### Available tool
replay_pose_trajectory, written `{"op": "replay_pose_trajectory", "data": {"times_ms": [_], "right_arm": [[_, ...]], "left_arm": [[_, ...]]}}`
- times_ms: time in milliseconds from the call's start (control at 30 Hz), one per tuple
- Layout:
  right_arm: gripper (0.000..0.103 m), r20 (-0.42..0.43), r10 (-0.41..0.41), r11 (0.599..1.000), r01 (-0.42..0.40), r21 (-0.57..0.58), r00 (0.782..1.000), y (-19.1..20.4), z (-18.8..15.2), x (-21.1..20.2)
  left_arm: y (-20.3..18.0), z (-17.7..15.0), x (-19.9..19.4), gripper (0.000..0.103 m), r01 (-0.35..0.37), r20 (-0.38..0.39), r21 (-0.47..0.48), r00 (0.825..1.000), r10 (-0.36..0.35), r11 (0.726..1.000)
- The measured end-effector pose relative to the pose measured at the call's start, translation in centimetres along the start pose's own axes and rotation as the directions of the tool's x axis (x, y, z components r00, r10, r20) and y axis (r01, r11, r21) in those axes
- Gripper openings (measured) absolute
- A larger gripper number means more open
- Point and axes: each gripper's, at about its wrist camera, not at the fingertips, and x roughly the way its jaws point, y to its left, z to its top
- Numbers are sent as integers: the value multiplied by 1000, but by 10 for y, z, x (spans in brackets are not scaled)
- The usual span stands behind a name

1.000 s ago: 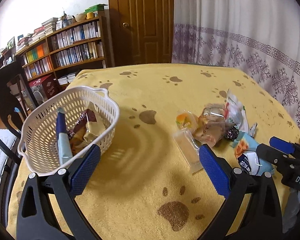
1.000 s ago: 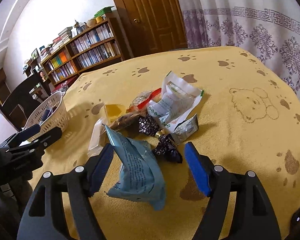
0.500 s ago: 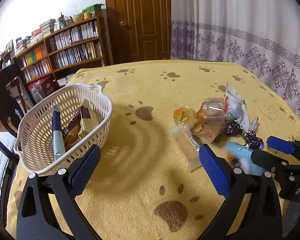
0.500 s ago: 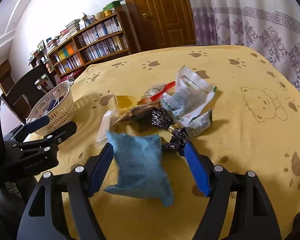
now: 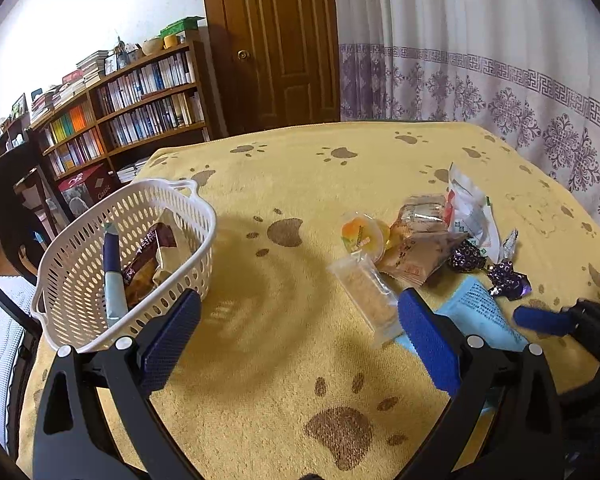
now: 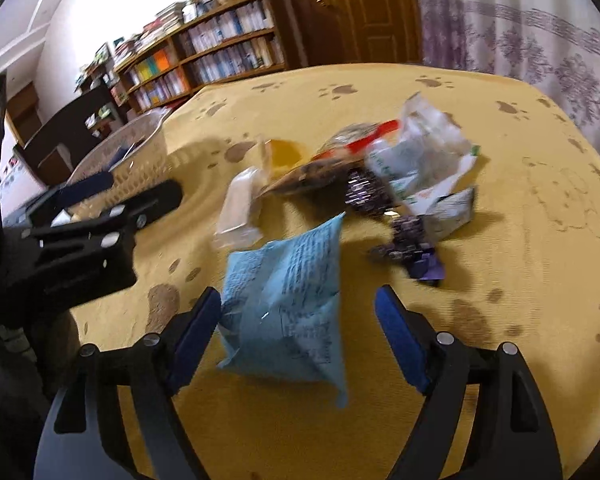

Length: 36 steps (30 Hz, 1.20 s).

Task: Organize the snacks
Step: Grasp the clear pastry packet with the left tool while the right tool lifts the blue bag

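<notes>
Right now my right gripper (image 6: 298,328) has its fingers spread wide around the light blue snack packet (image 6: 286,308), which lies on the yellow table (image 6: 520,240); only one finger seems to brush its edge. My left gripper (image 5: 296,330) is open too and holds nothing, near the white basket (image 5: 198,208). If I close off-centre, the soft, puffy packet could slide out or crumple. The loose pile of snacks (image 5: 432,236) sits just beyond, and a careless sweep might scatter it.

left gripper (image 5: 296,332): jaws wide apart, nothing between | right gripper (image 6: 298,322): jaws spread, tilted, possibly touching a packet; view blurred
</notes>
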Motion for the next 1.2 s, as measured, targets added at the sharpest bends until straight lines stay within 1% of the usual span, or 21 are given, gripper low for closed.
{"op": "replay_pose_trajectory", "data": {"times_ms": [100, 133, 167, 200, 233, 267, 367, 600, 767, 900, 967, 1033, 1067, 1100, 1133, 1200], "right_arm": [[79, -32, -21, 999, 19, -49, 999, 12, 0, 11], [77, -47, -42, 997, 39, -67, 998, 16, 0, 17], [67, -39, -77, 993, 74, -88, 996, 20, -1, 19], [62, -29, -118, 987, 114, -116, 993, 24, -2, 20], [59, -26, -127, 983, 123, -137, 992, 25, -3, 19], [54, -25, -120, 984, 115, -133, 993, 24, -2, 18], [52, -15, -115, 987, 112, -116, 993, 15, -3, 10], [51, 45, -121, 990, 124, -65, 992, -12, 2, -18], [52, 77, -124, 991, 127, -30, 989, -28, 7, -28], [52, 86, -120, 993, 121, -8, 989, -36, 10, -29], [52, 87, -118, 993, 119, -4, 989, -37, 10, -29], [52, 88, -117, 993, 118, -4, 989, -36, 10, -28], [52, 90, -116, 993, 117, -3, 989, -36, 11, -28], [52, 91, -116, 993, 116, -3, 989, -36, 10, -29], [52, 93, -115, 993, 116, -4, 989, -35, 11, -29], [52, 98, -116, 993, 118, -6, 988, -33, 12, -30]], "left_arm": [[2, 2, 2, 100, -2, -4, -8, 1000, 2, 1000], [3, 2, 4, 100, -3, -8, -13, 1000, 3, 1000], [4, 2, 5, 100, -3, -11, -16, 1000, 3, 1000], [5, 2, 7, 100, 0, -19, -20, 1000, 0, 1000], [4, 2, 10, 100, 4, -28, -22, 1000, -4, 1000], [3, 2, 12, 100, 7, -33, -21, 999, -8, 1000], [-3, 0, 20, 100, 21, -56, -6, 998, -22, 1000], [-26, 0, 47, 99, 82, -119, 13, 990, -80, 997], [-39, 4, 65, 89, 116, -156, 12, 981, -113, 993], [-39, 4, 81, 73, 137, -206, -20, 969, -139, 990], [-36, 4, 85, 68, 144, -209, -39, 966, -149, 989], [-34, 5, 85, 51, 132, -205, -44, 969, -138, 990], [-32, 5, 84, 48, 120, -202, -49, 971, -127, 992], [-30, 5, 84, 42, 119, -199, -56, 971, -128, 991], [-28, 5, 83, 32, 119, -198, -64, 972, -130, 991], [-22, 5, 82, 29, 120, -193, -81, 972, -134, 989]]}}
